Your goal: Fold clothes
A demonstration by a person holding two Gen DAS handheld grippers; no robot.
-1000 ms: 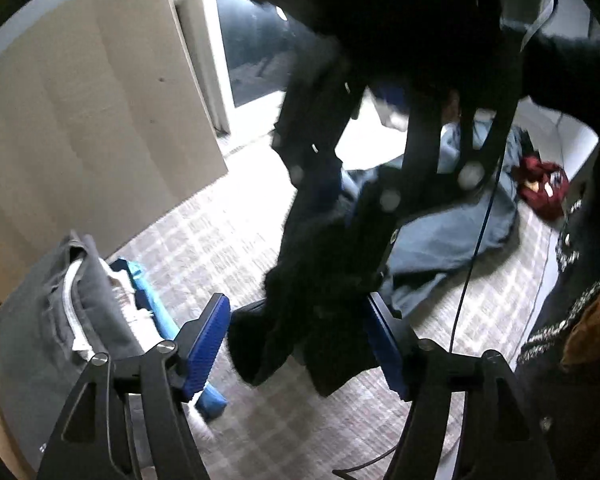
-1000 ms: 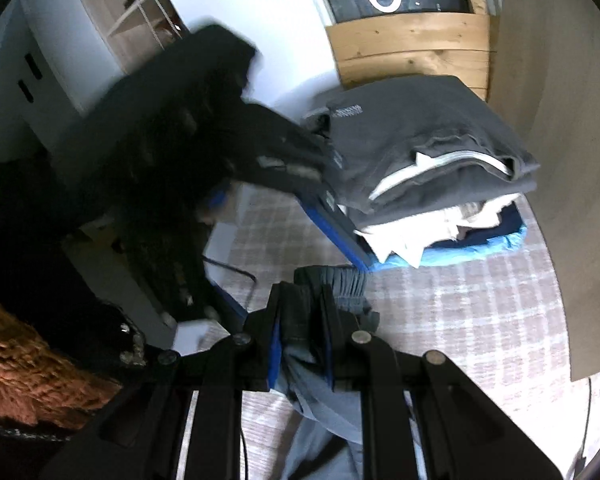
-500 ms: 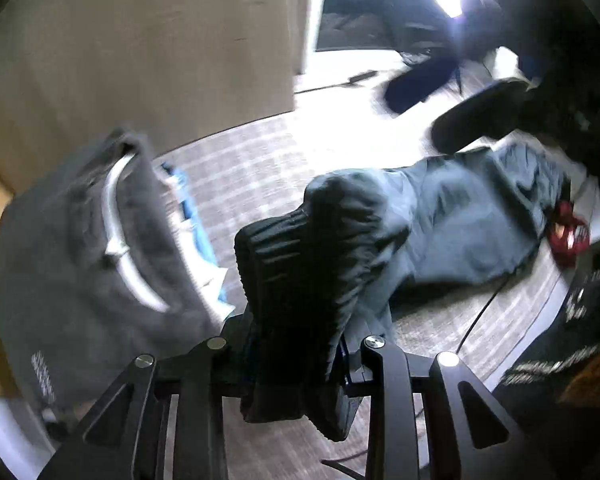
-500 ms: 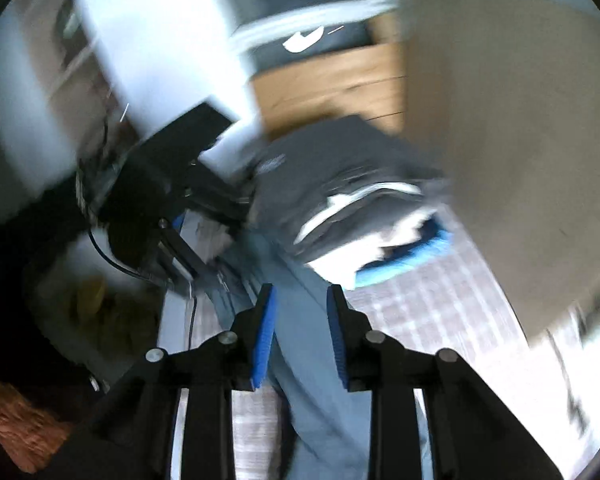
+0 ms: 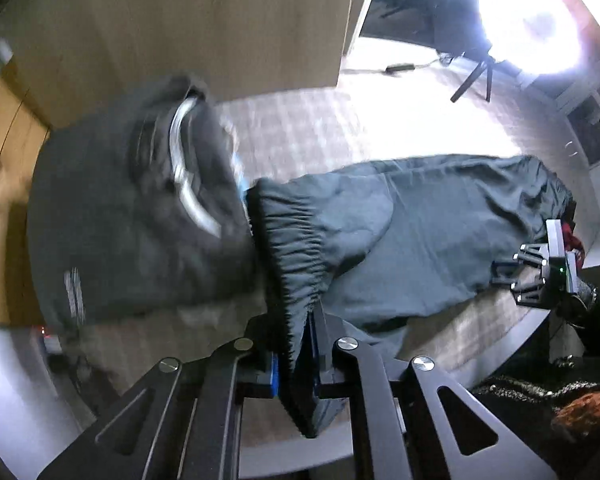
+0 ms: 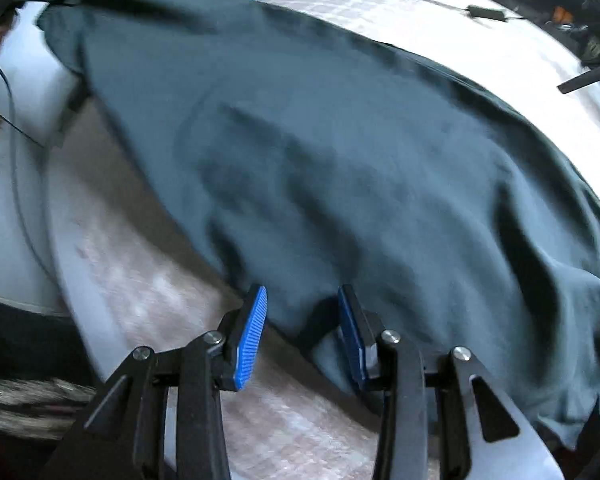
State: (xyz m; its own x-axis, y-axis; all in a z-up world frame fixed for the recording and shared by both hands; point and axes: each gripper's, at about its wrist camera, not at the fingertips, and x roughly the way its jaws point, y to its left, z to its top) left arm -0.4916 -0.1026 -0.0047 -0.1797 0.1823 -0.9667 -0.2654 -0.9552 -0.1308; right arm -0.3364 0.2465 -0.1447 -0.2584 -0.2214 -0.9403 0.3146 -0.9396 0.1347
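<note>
In the left wrist view, the waistband of the trousers (image 5: 292,240) is clamped in the left claw (image 5: 296,360), whose jaws have just been closing; the trousers are spread rightward over the bed (image 5: 300,132), beside a folded stack (image 5: 140,220).

In the right wrist view, the right claw (image 6: 304,332), its jaws just opening, stands apart astride the trouser hem, ungripped. Spreading appears in hand; closing on the hem is probably needed next.

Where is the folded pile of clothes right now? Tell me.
In the left wrist view, the folded pile sits at left on the checked cover, right beside the waistband of the blue trousers, below the wooden panel.
</note>
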